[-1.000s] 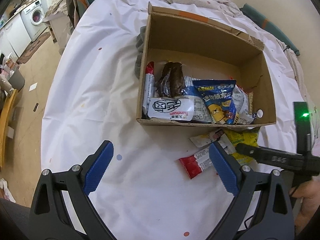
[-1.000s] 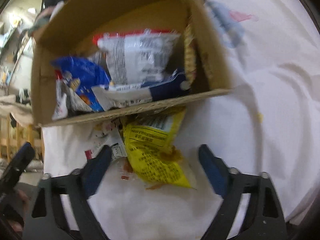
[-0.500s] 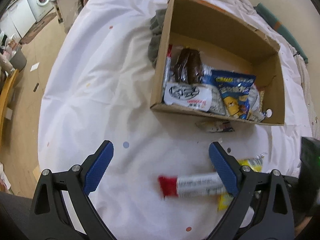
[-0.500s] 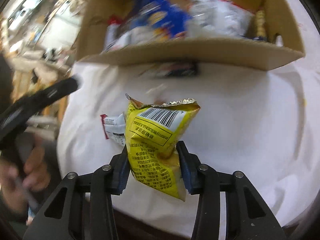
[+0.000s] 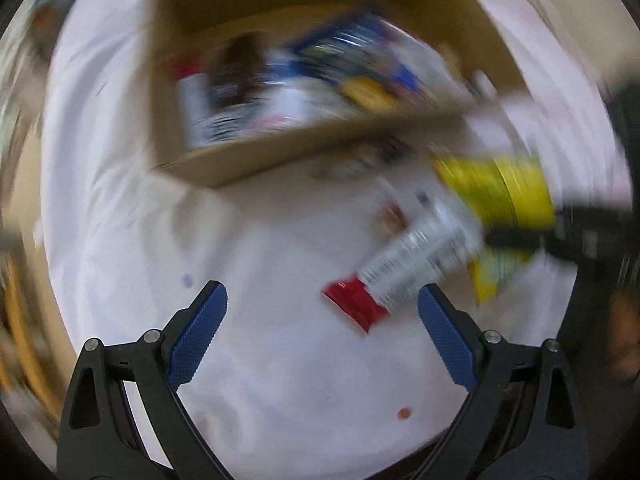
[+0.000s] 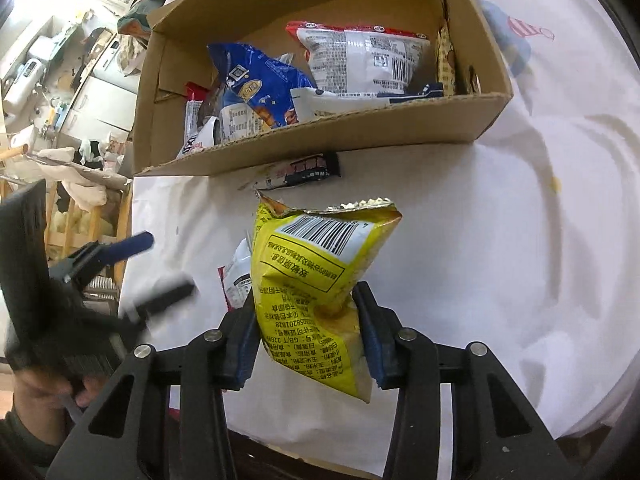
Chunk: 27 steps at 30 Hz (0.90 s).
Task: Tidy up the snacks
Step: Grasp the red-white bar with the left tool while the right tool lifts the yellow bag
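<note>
**Yellow snack bag gripped in front of the cardboard box**

The right claw [image 6: 308, 332] was clenched on a yellow snack bag [image 6: 320, 276]; its jaws had just been closing, and the bag was pinched between the blue pads with its torn top pointing toward the cardboard box [image 6: 320, 142]. The bag was held above the white-covered bench [image 6: 480, 260], just in front of the box's near wall. Inside the box lay a blue bag [image 6: 256, 84], a white packet with a red edge [image 6: 364, 60] and other wrappers. A small dark-ended wrapper [image 6: 300, 170] lay on the bench, right against the box's front wall. A red-and-white packet [image 5: 404, 276] lay on the bench farther from the box, partly hidden behind the yellow bag in the right wrist view.

The left claw [image 5: 322, 334] was seen released, with nothing between its blue pads, over the bench in front of the box, near the red-and-white packet. The left wrist view was heavily blurred.
</note>
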### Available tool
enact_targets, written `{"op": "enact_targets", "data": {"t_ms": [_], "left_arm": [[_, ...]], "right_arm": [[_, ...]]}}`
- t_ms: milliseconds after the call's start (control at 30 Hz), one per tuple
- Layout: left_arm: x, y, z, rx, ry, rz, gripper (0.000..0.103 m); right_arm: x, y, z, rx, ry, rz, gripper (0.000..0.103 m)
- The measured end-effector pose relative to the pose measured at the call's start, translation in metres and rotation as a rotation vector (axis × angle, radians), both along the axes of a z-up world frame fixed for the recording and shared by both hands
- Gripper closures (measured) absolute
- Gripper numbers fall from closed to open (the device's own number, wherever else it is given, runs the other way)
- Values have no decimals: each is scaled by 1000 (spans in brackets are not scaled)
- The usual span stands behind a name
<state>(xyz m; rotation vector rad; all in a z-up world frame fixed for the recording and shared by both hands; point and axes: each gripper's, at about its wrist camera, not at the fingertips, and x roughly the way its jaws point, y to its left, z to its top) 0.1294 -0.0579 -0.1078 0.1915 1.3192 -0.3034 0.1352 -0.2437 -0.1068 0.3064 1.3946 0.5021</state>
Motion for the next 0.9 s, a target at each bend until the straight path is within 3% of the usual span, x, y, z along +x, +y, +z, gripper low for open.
{"op": "enact_targets", "data": {"t_ms": [67,233,333,367,433,467,600,667,900], "left_arm": [[-8,-16,-8,42,-2,-99,8],[-14,-39,-11,73,-53,-202,12],[-13,-47,-13,73,-56,-248,54],[-13,-49,-15,68,-43,-253,58],[-12,-49,-20,78,-33,-248,59],[-11,-50,-22,82,-30,-245,66],[-9,-52,-22,72,-23,-234,75],[-8,-53,-19,87,-42,-223,88],[1,-41,-16,66,-8,-97,90]], "right_arm": [[1,0,0,8,3,5,57],[1,2,0,28,15,19,57],[0,4,3,42,9,32,57],[0,5,4,50,6,38,57],[0,6,4,63,7,51,57],[0,8,4,67,7,56,57],[0,11,4,63,1,64,57],[0,10,3,68,5,59,57],[-2,-1,3,39,-8,4,57]]}}
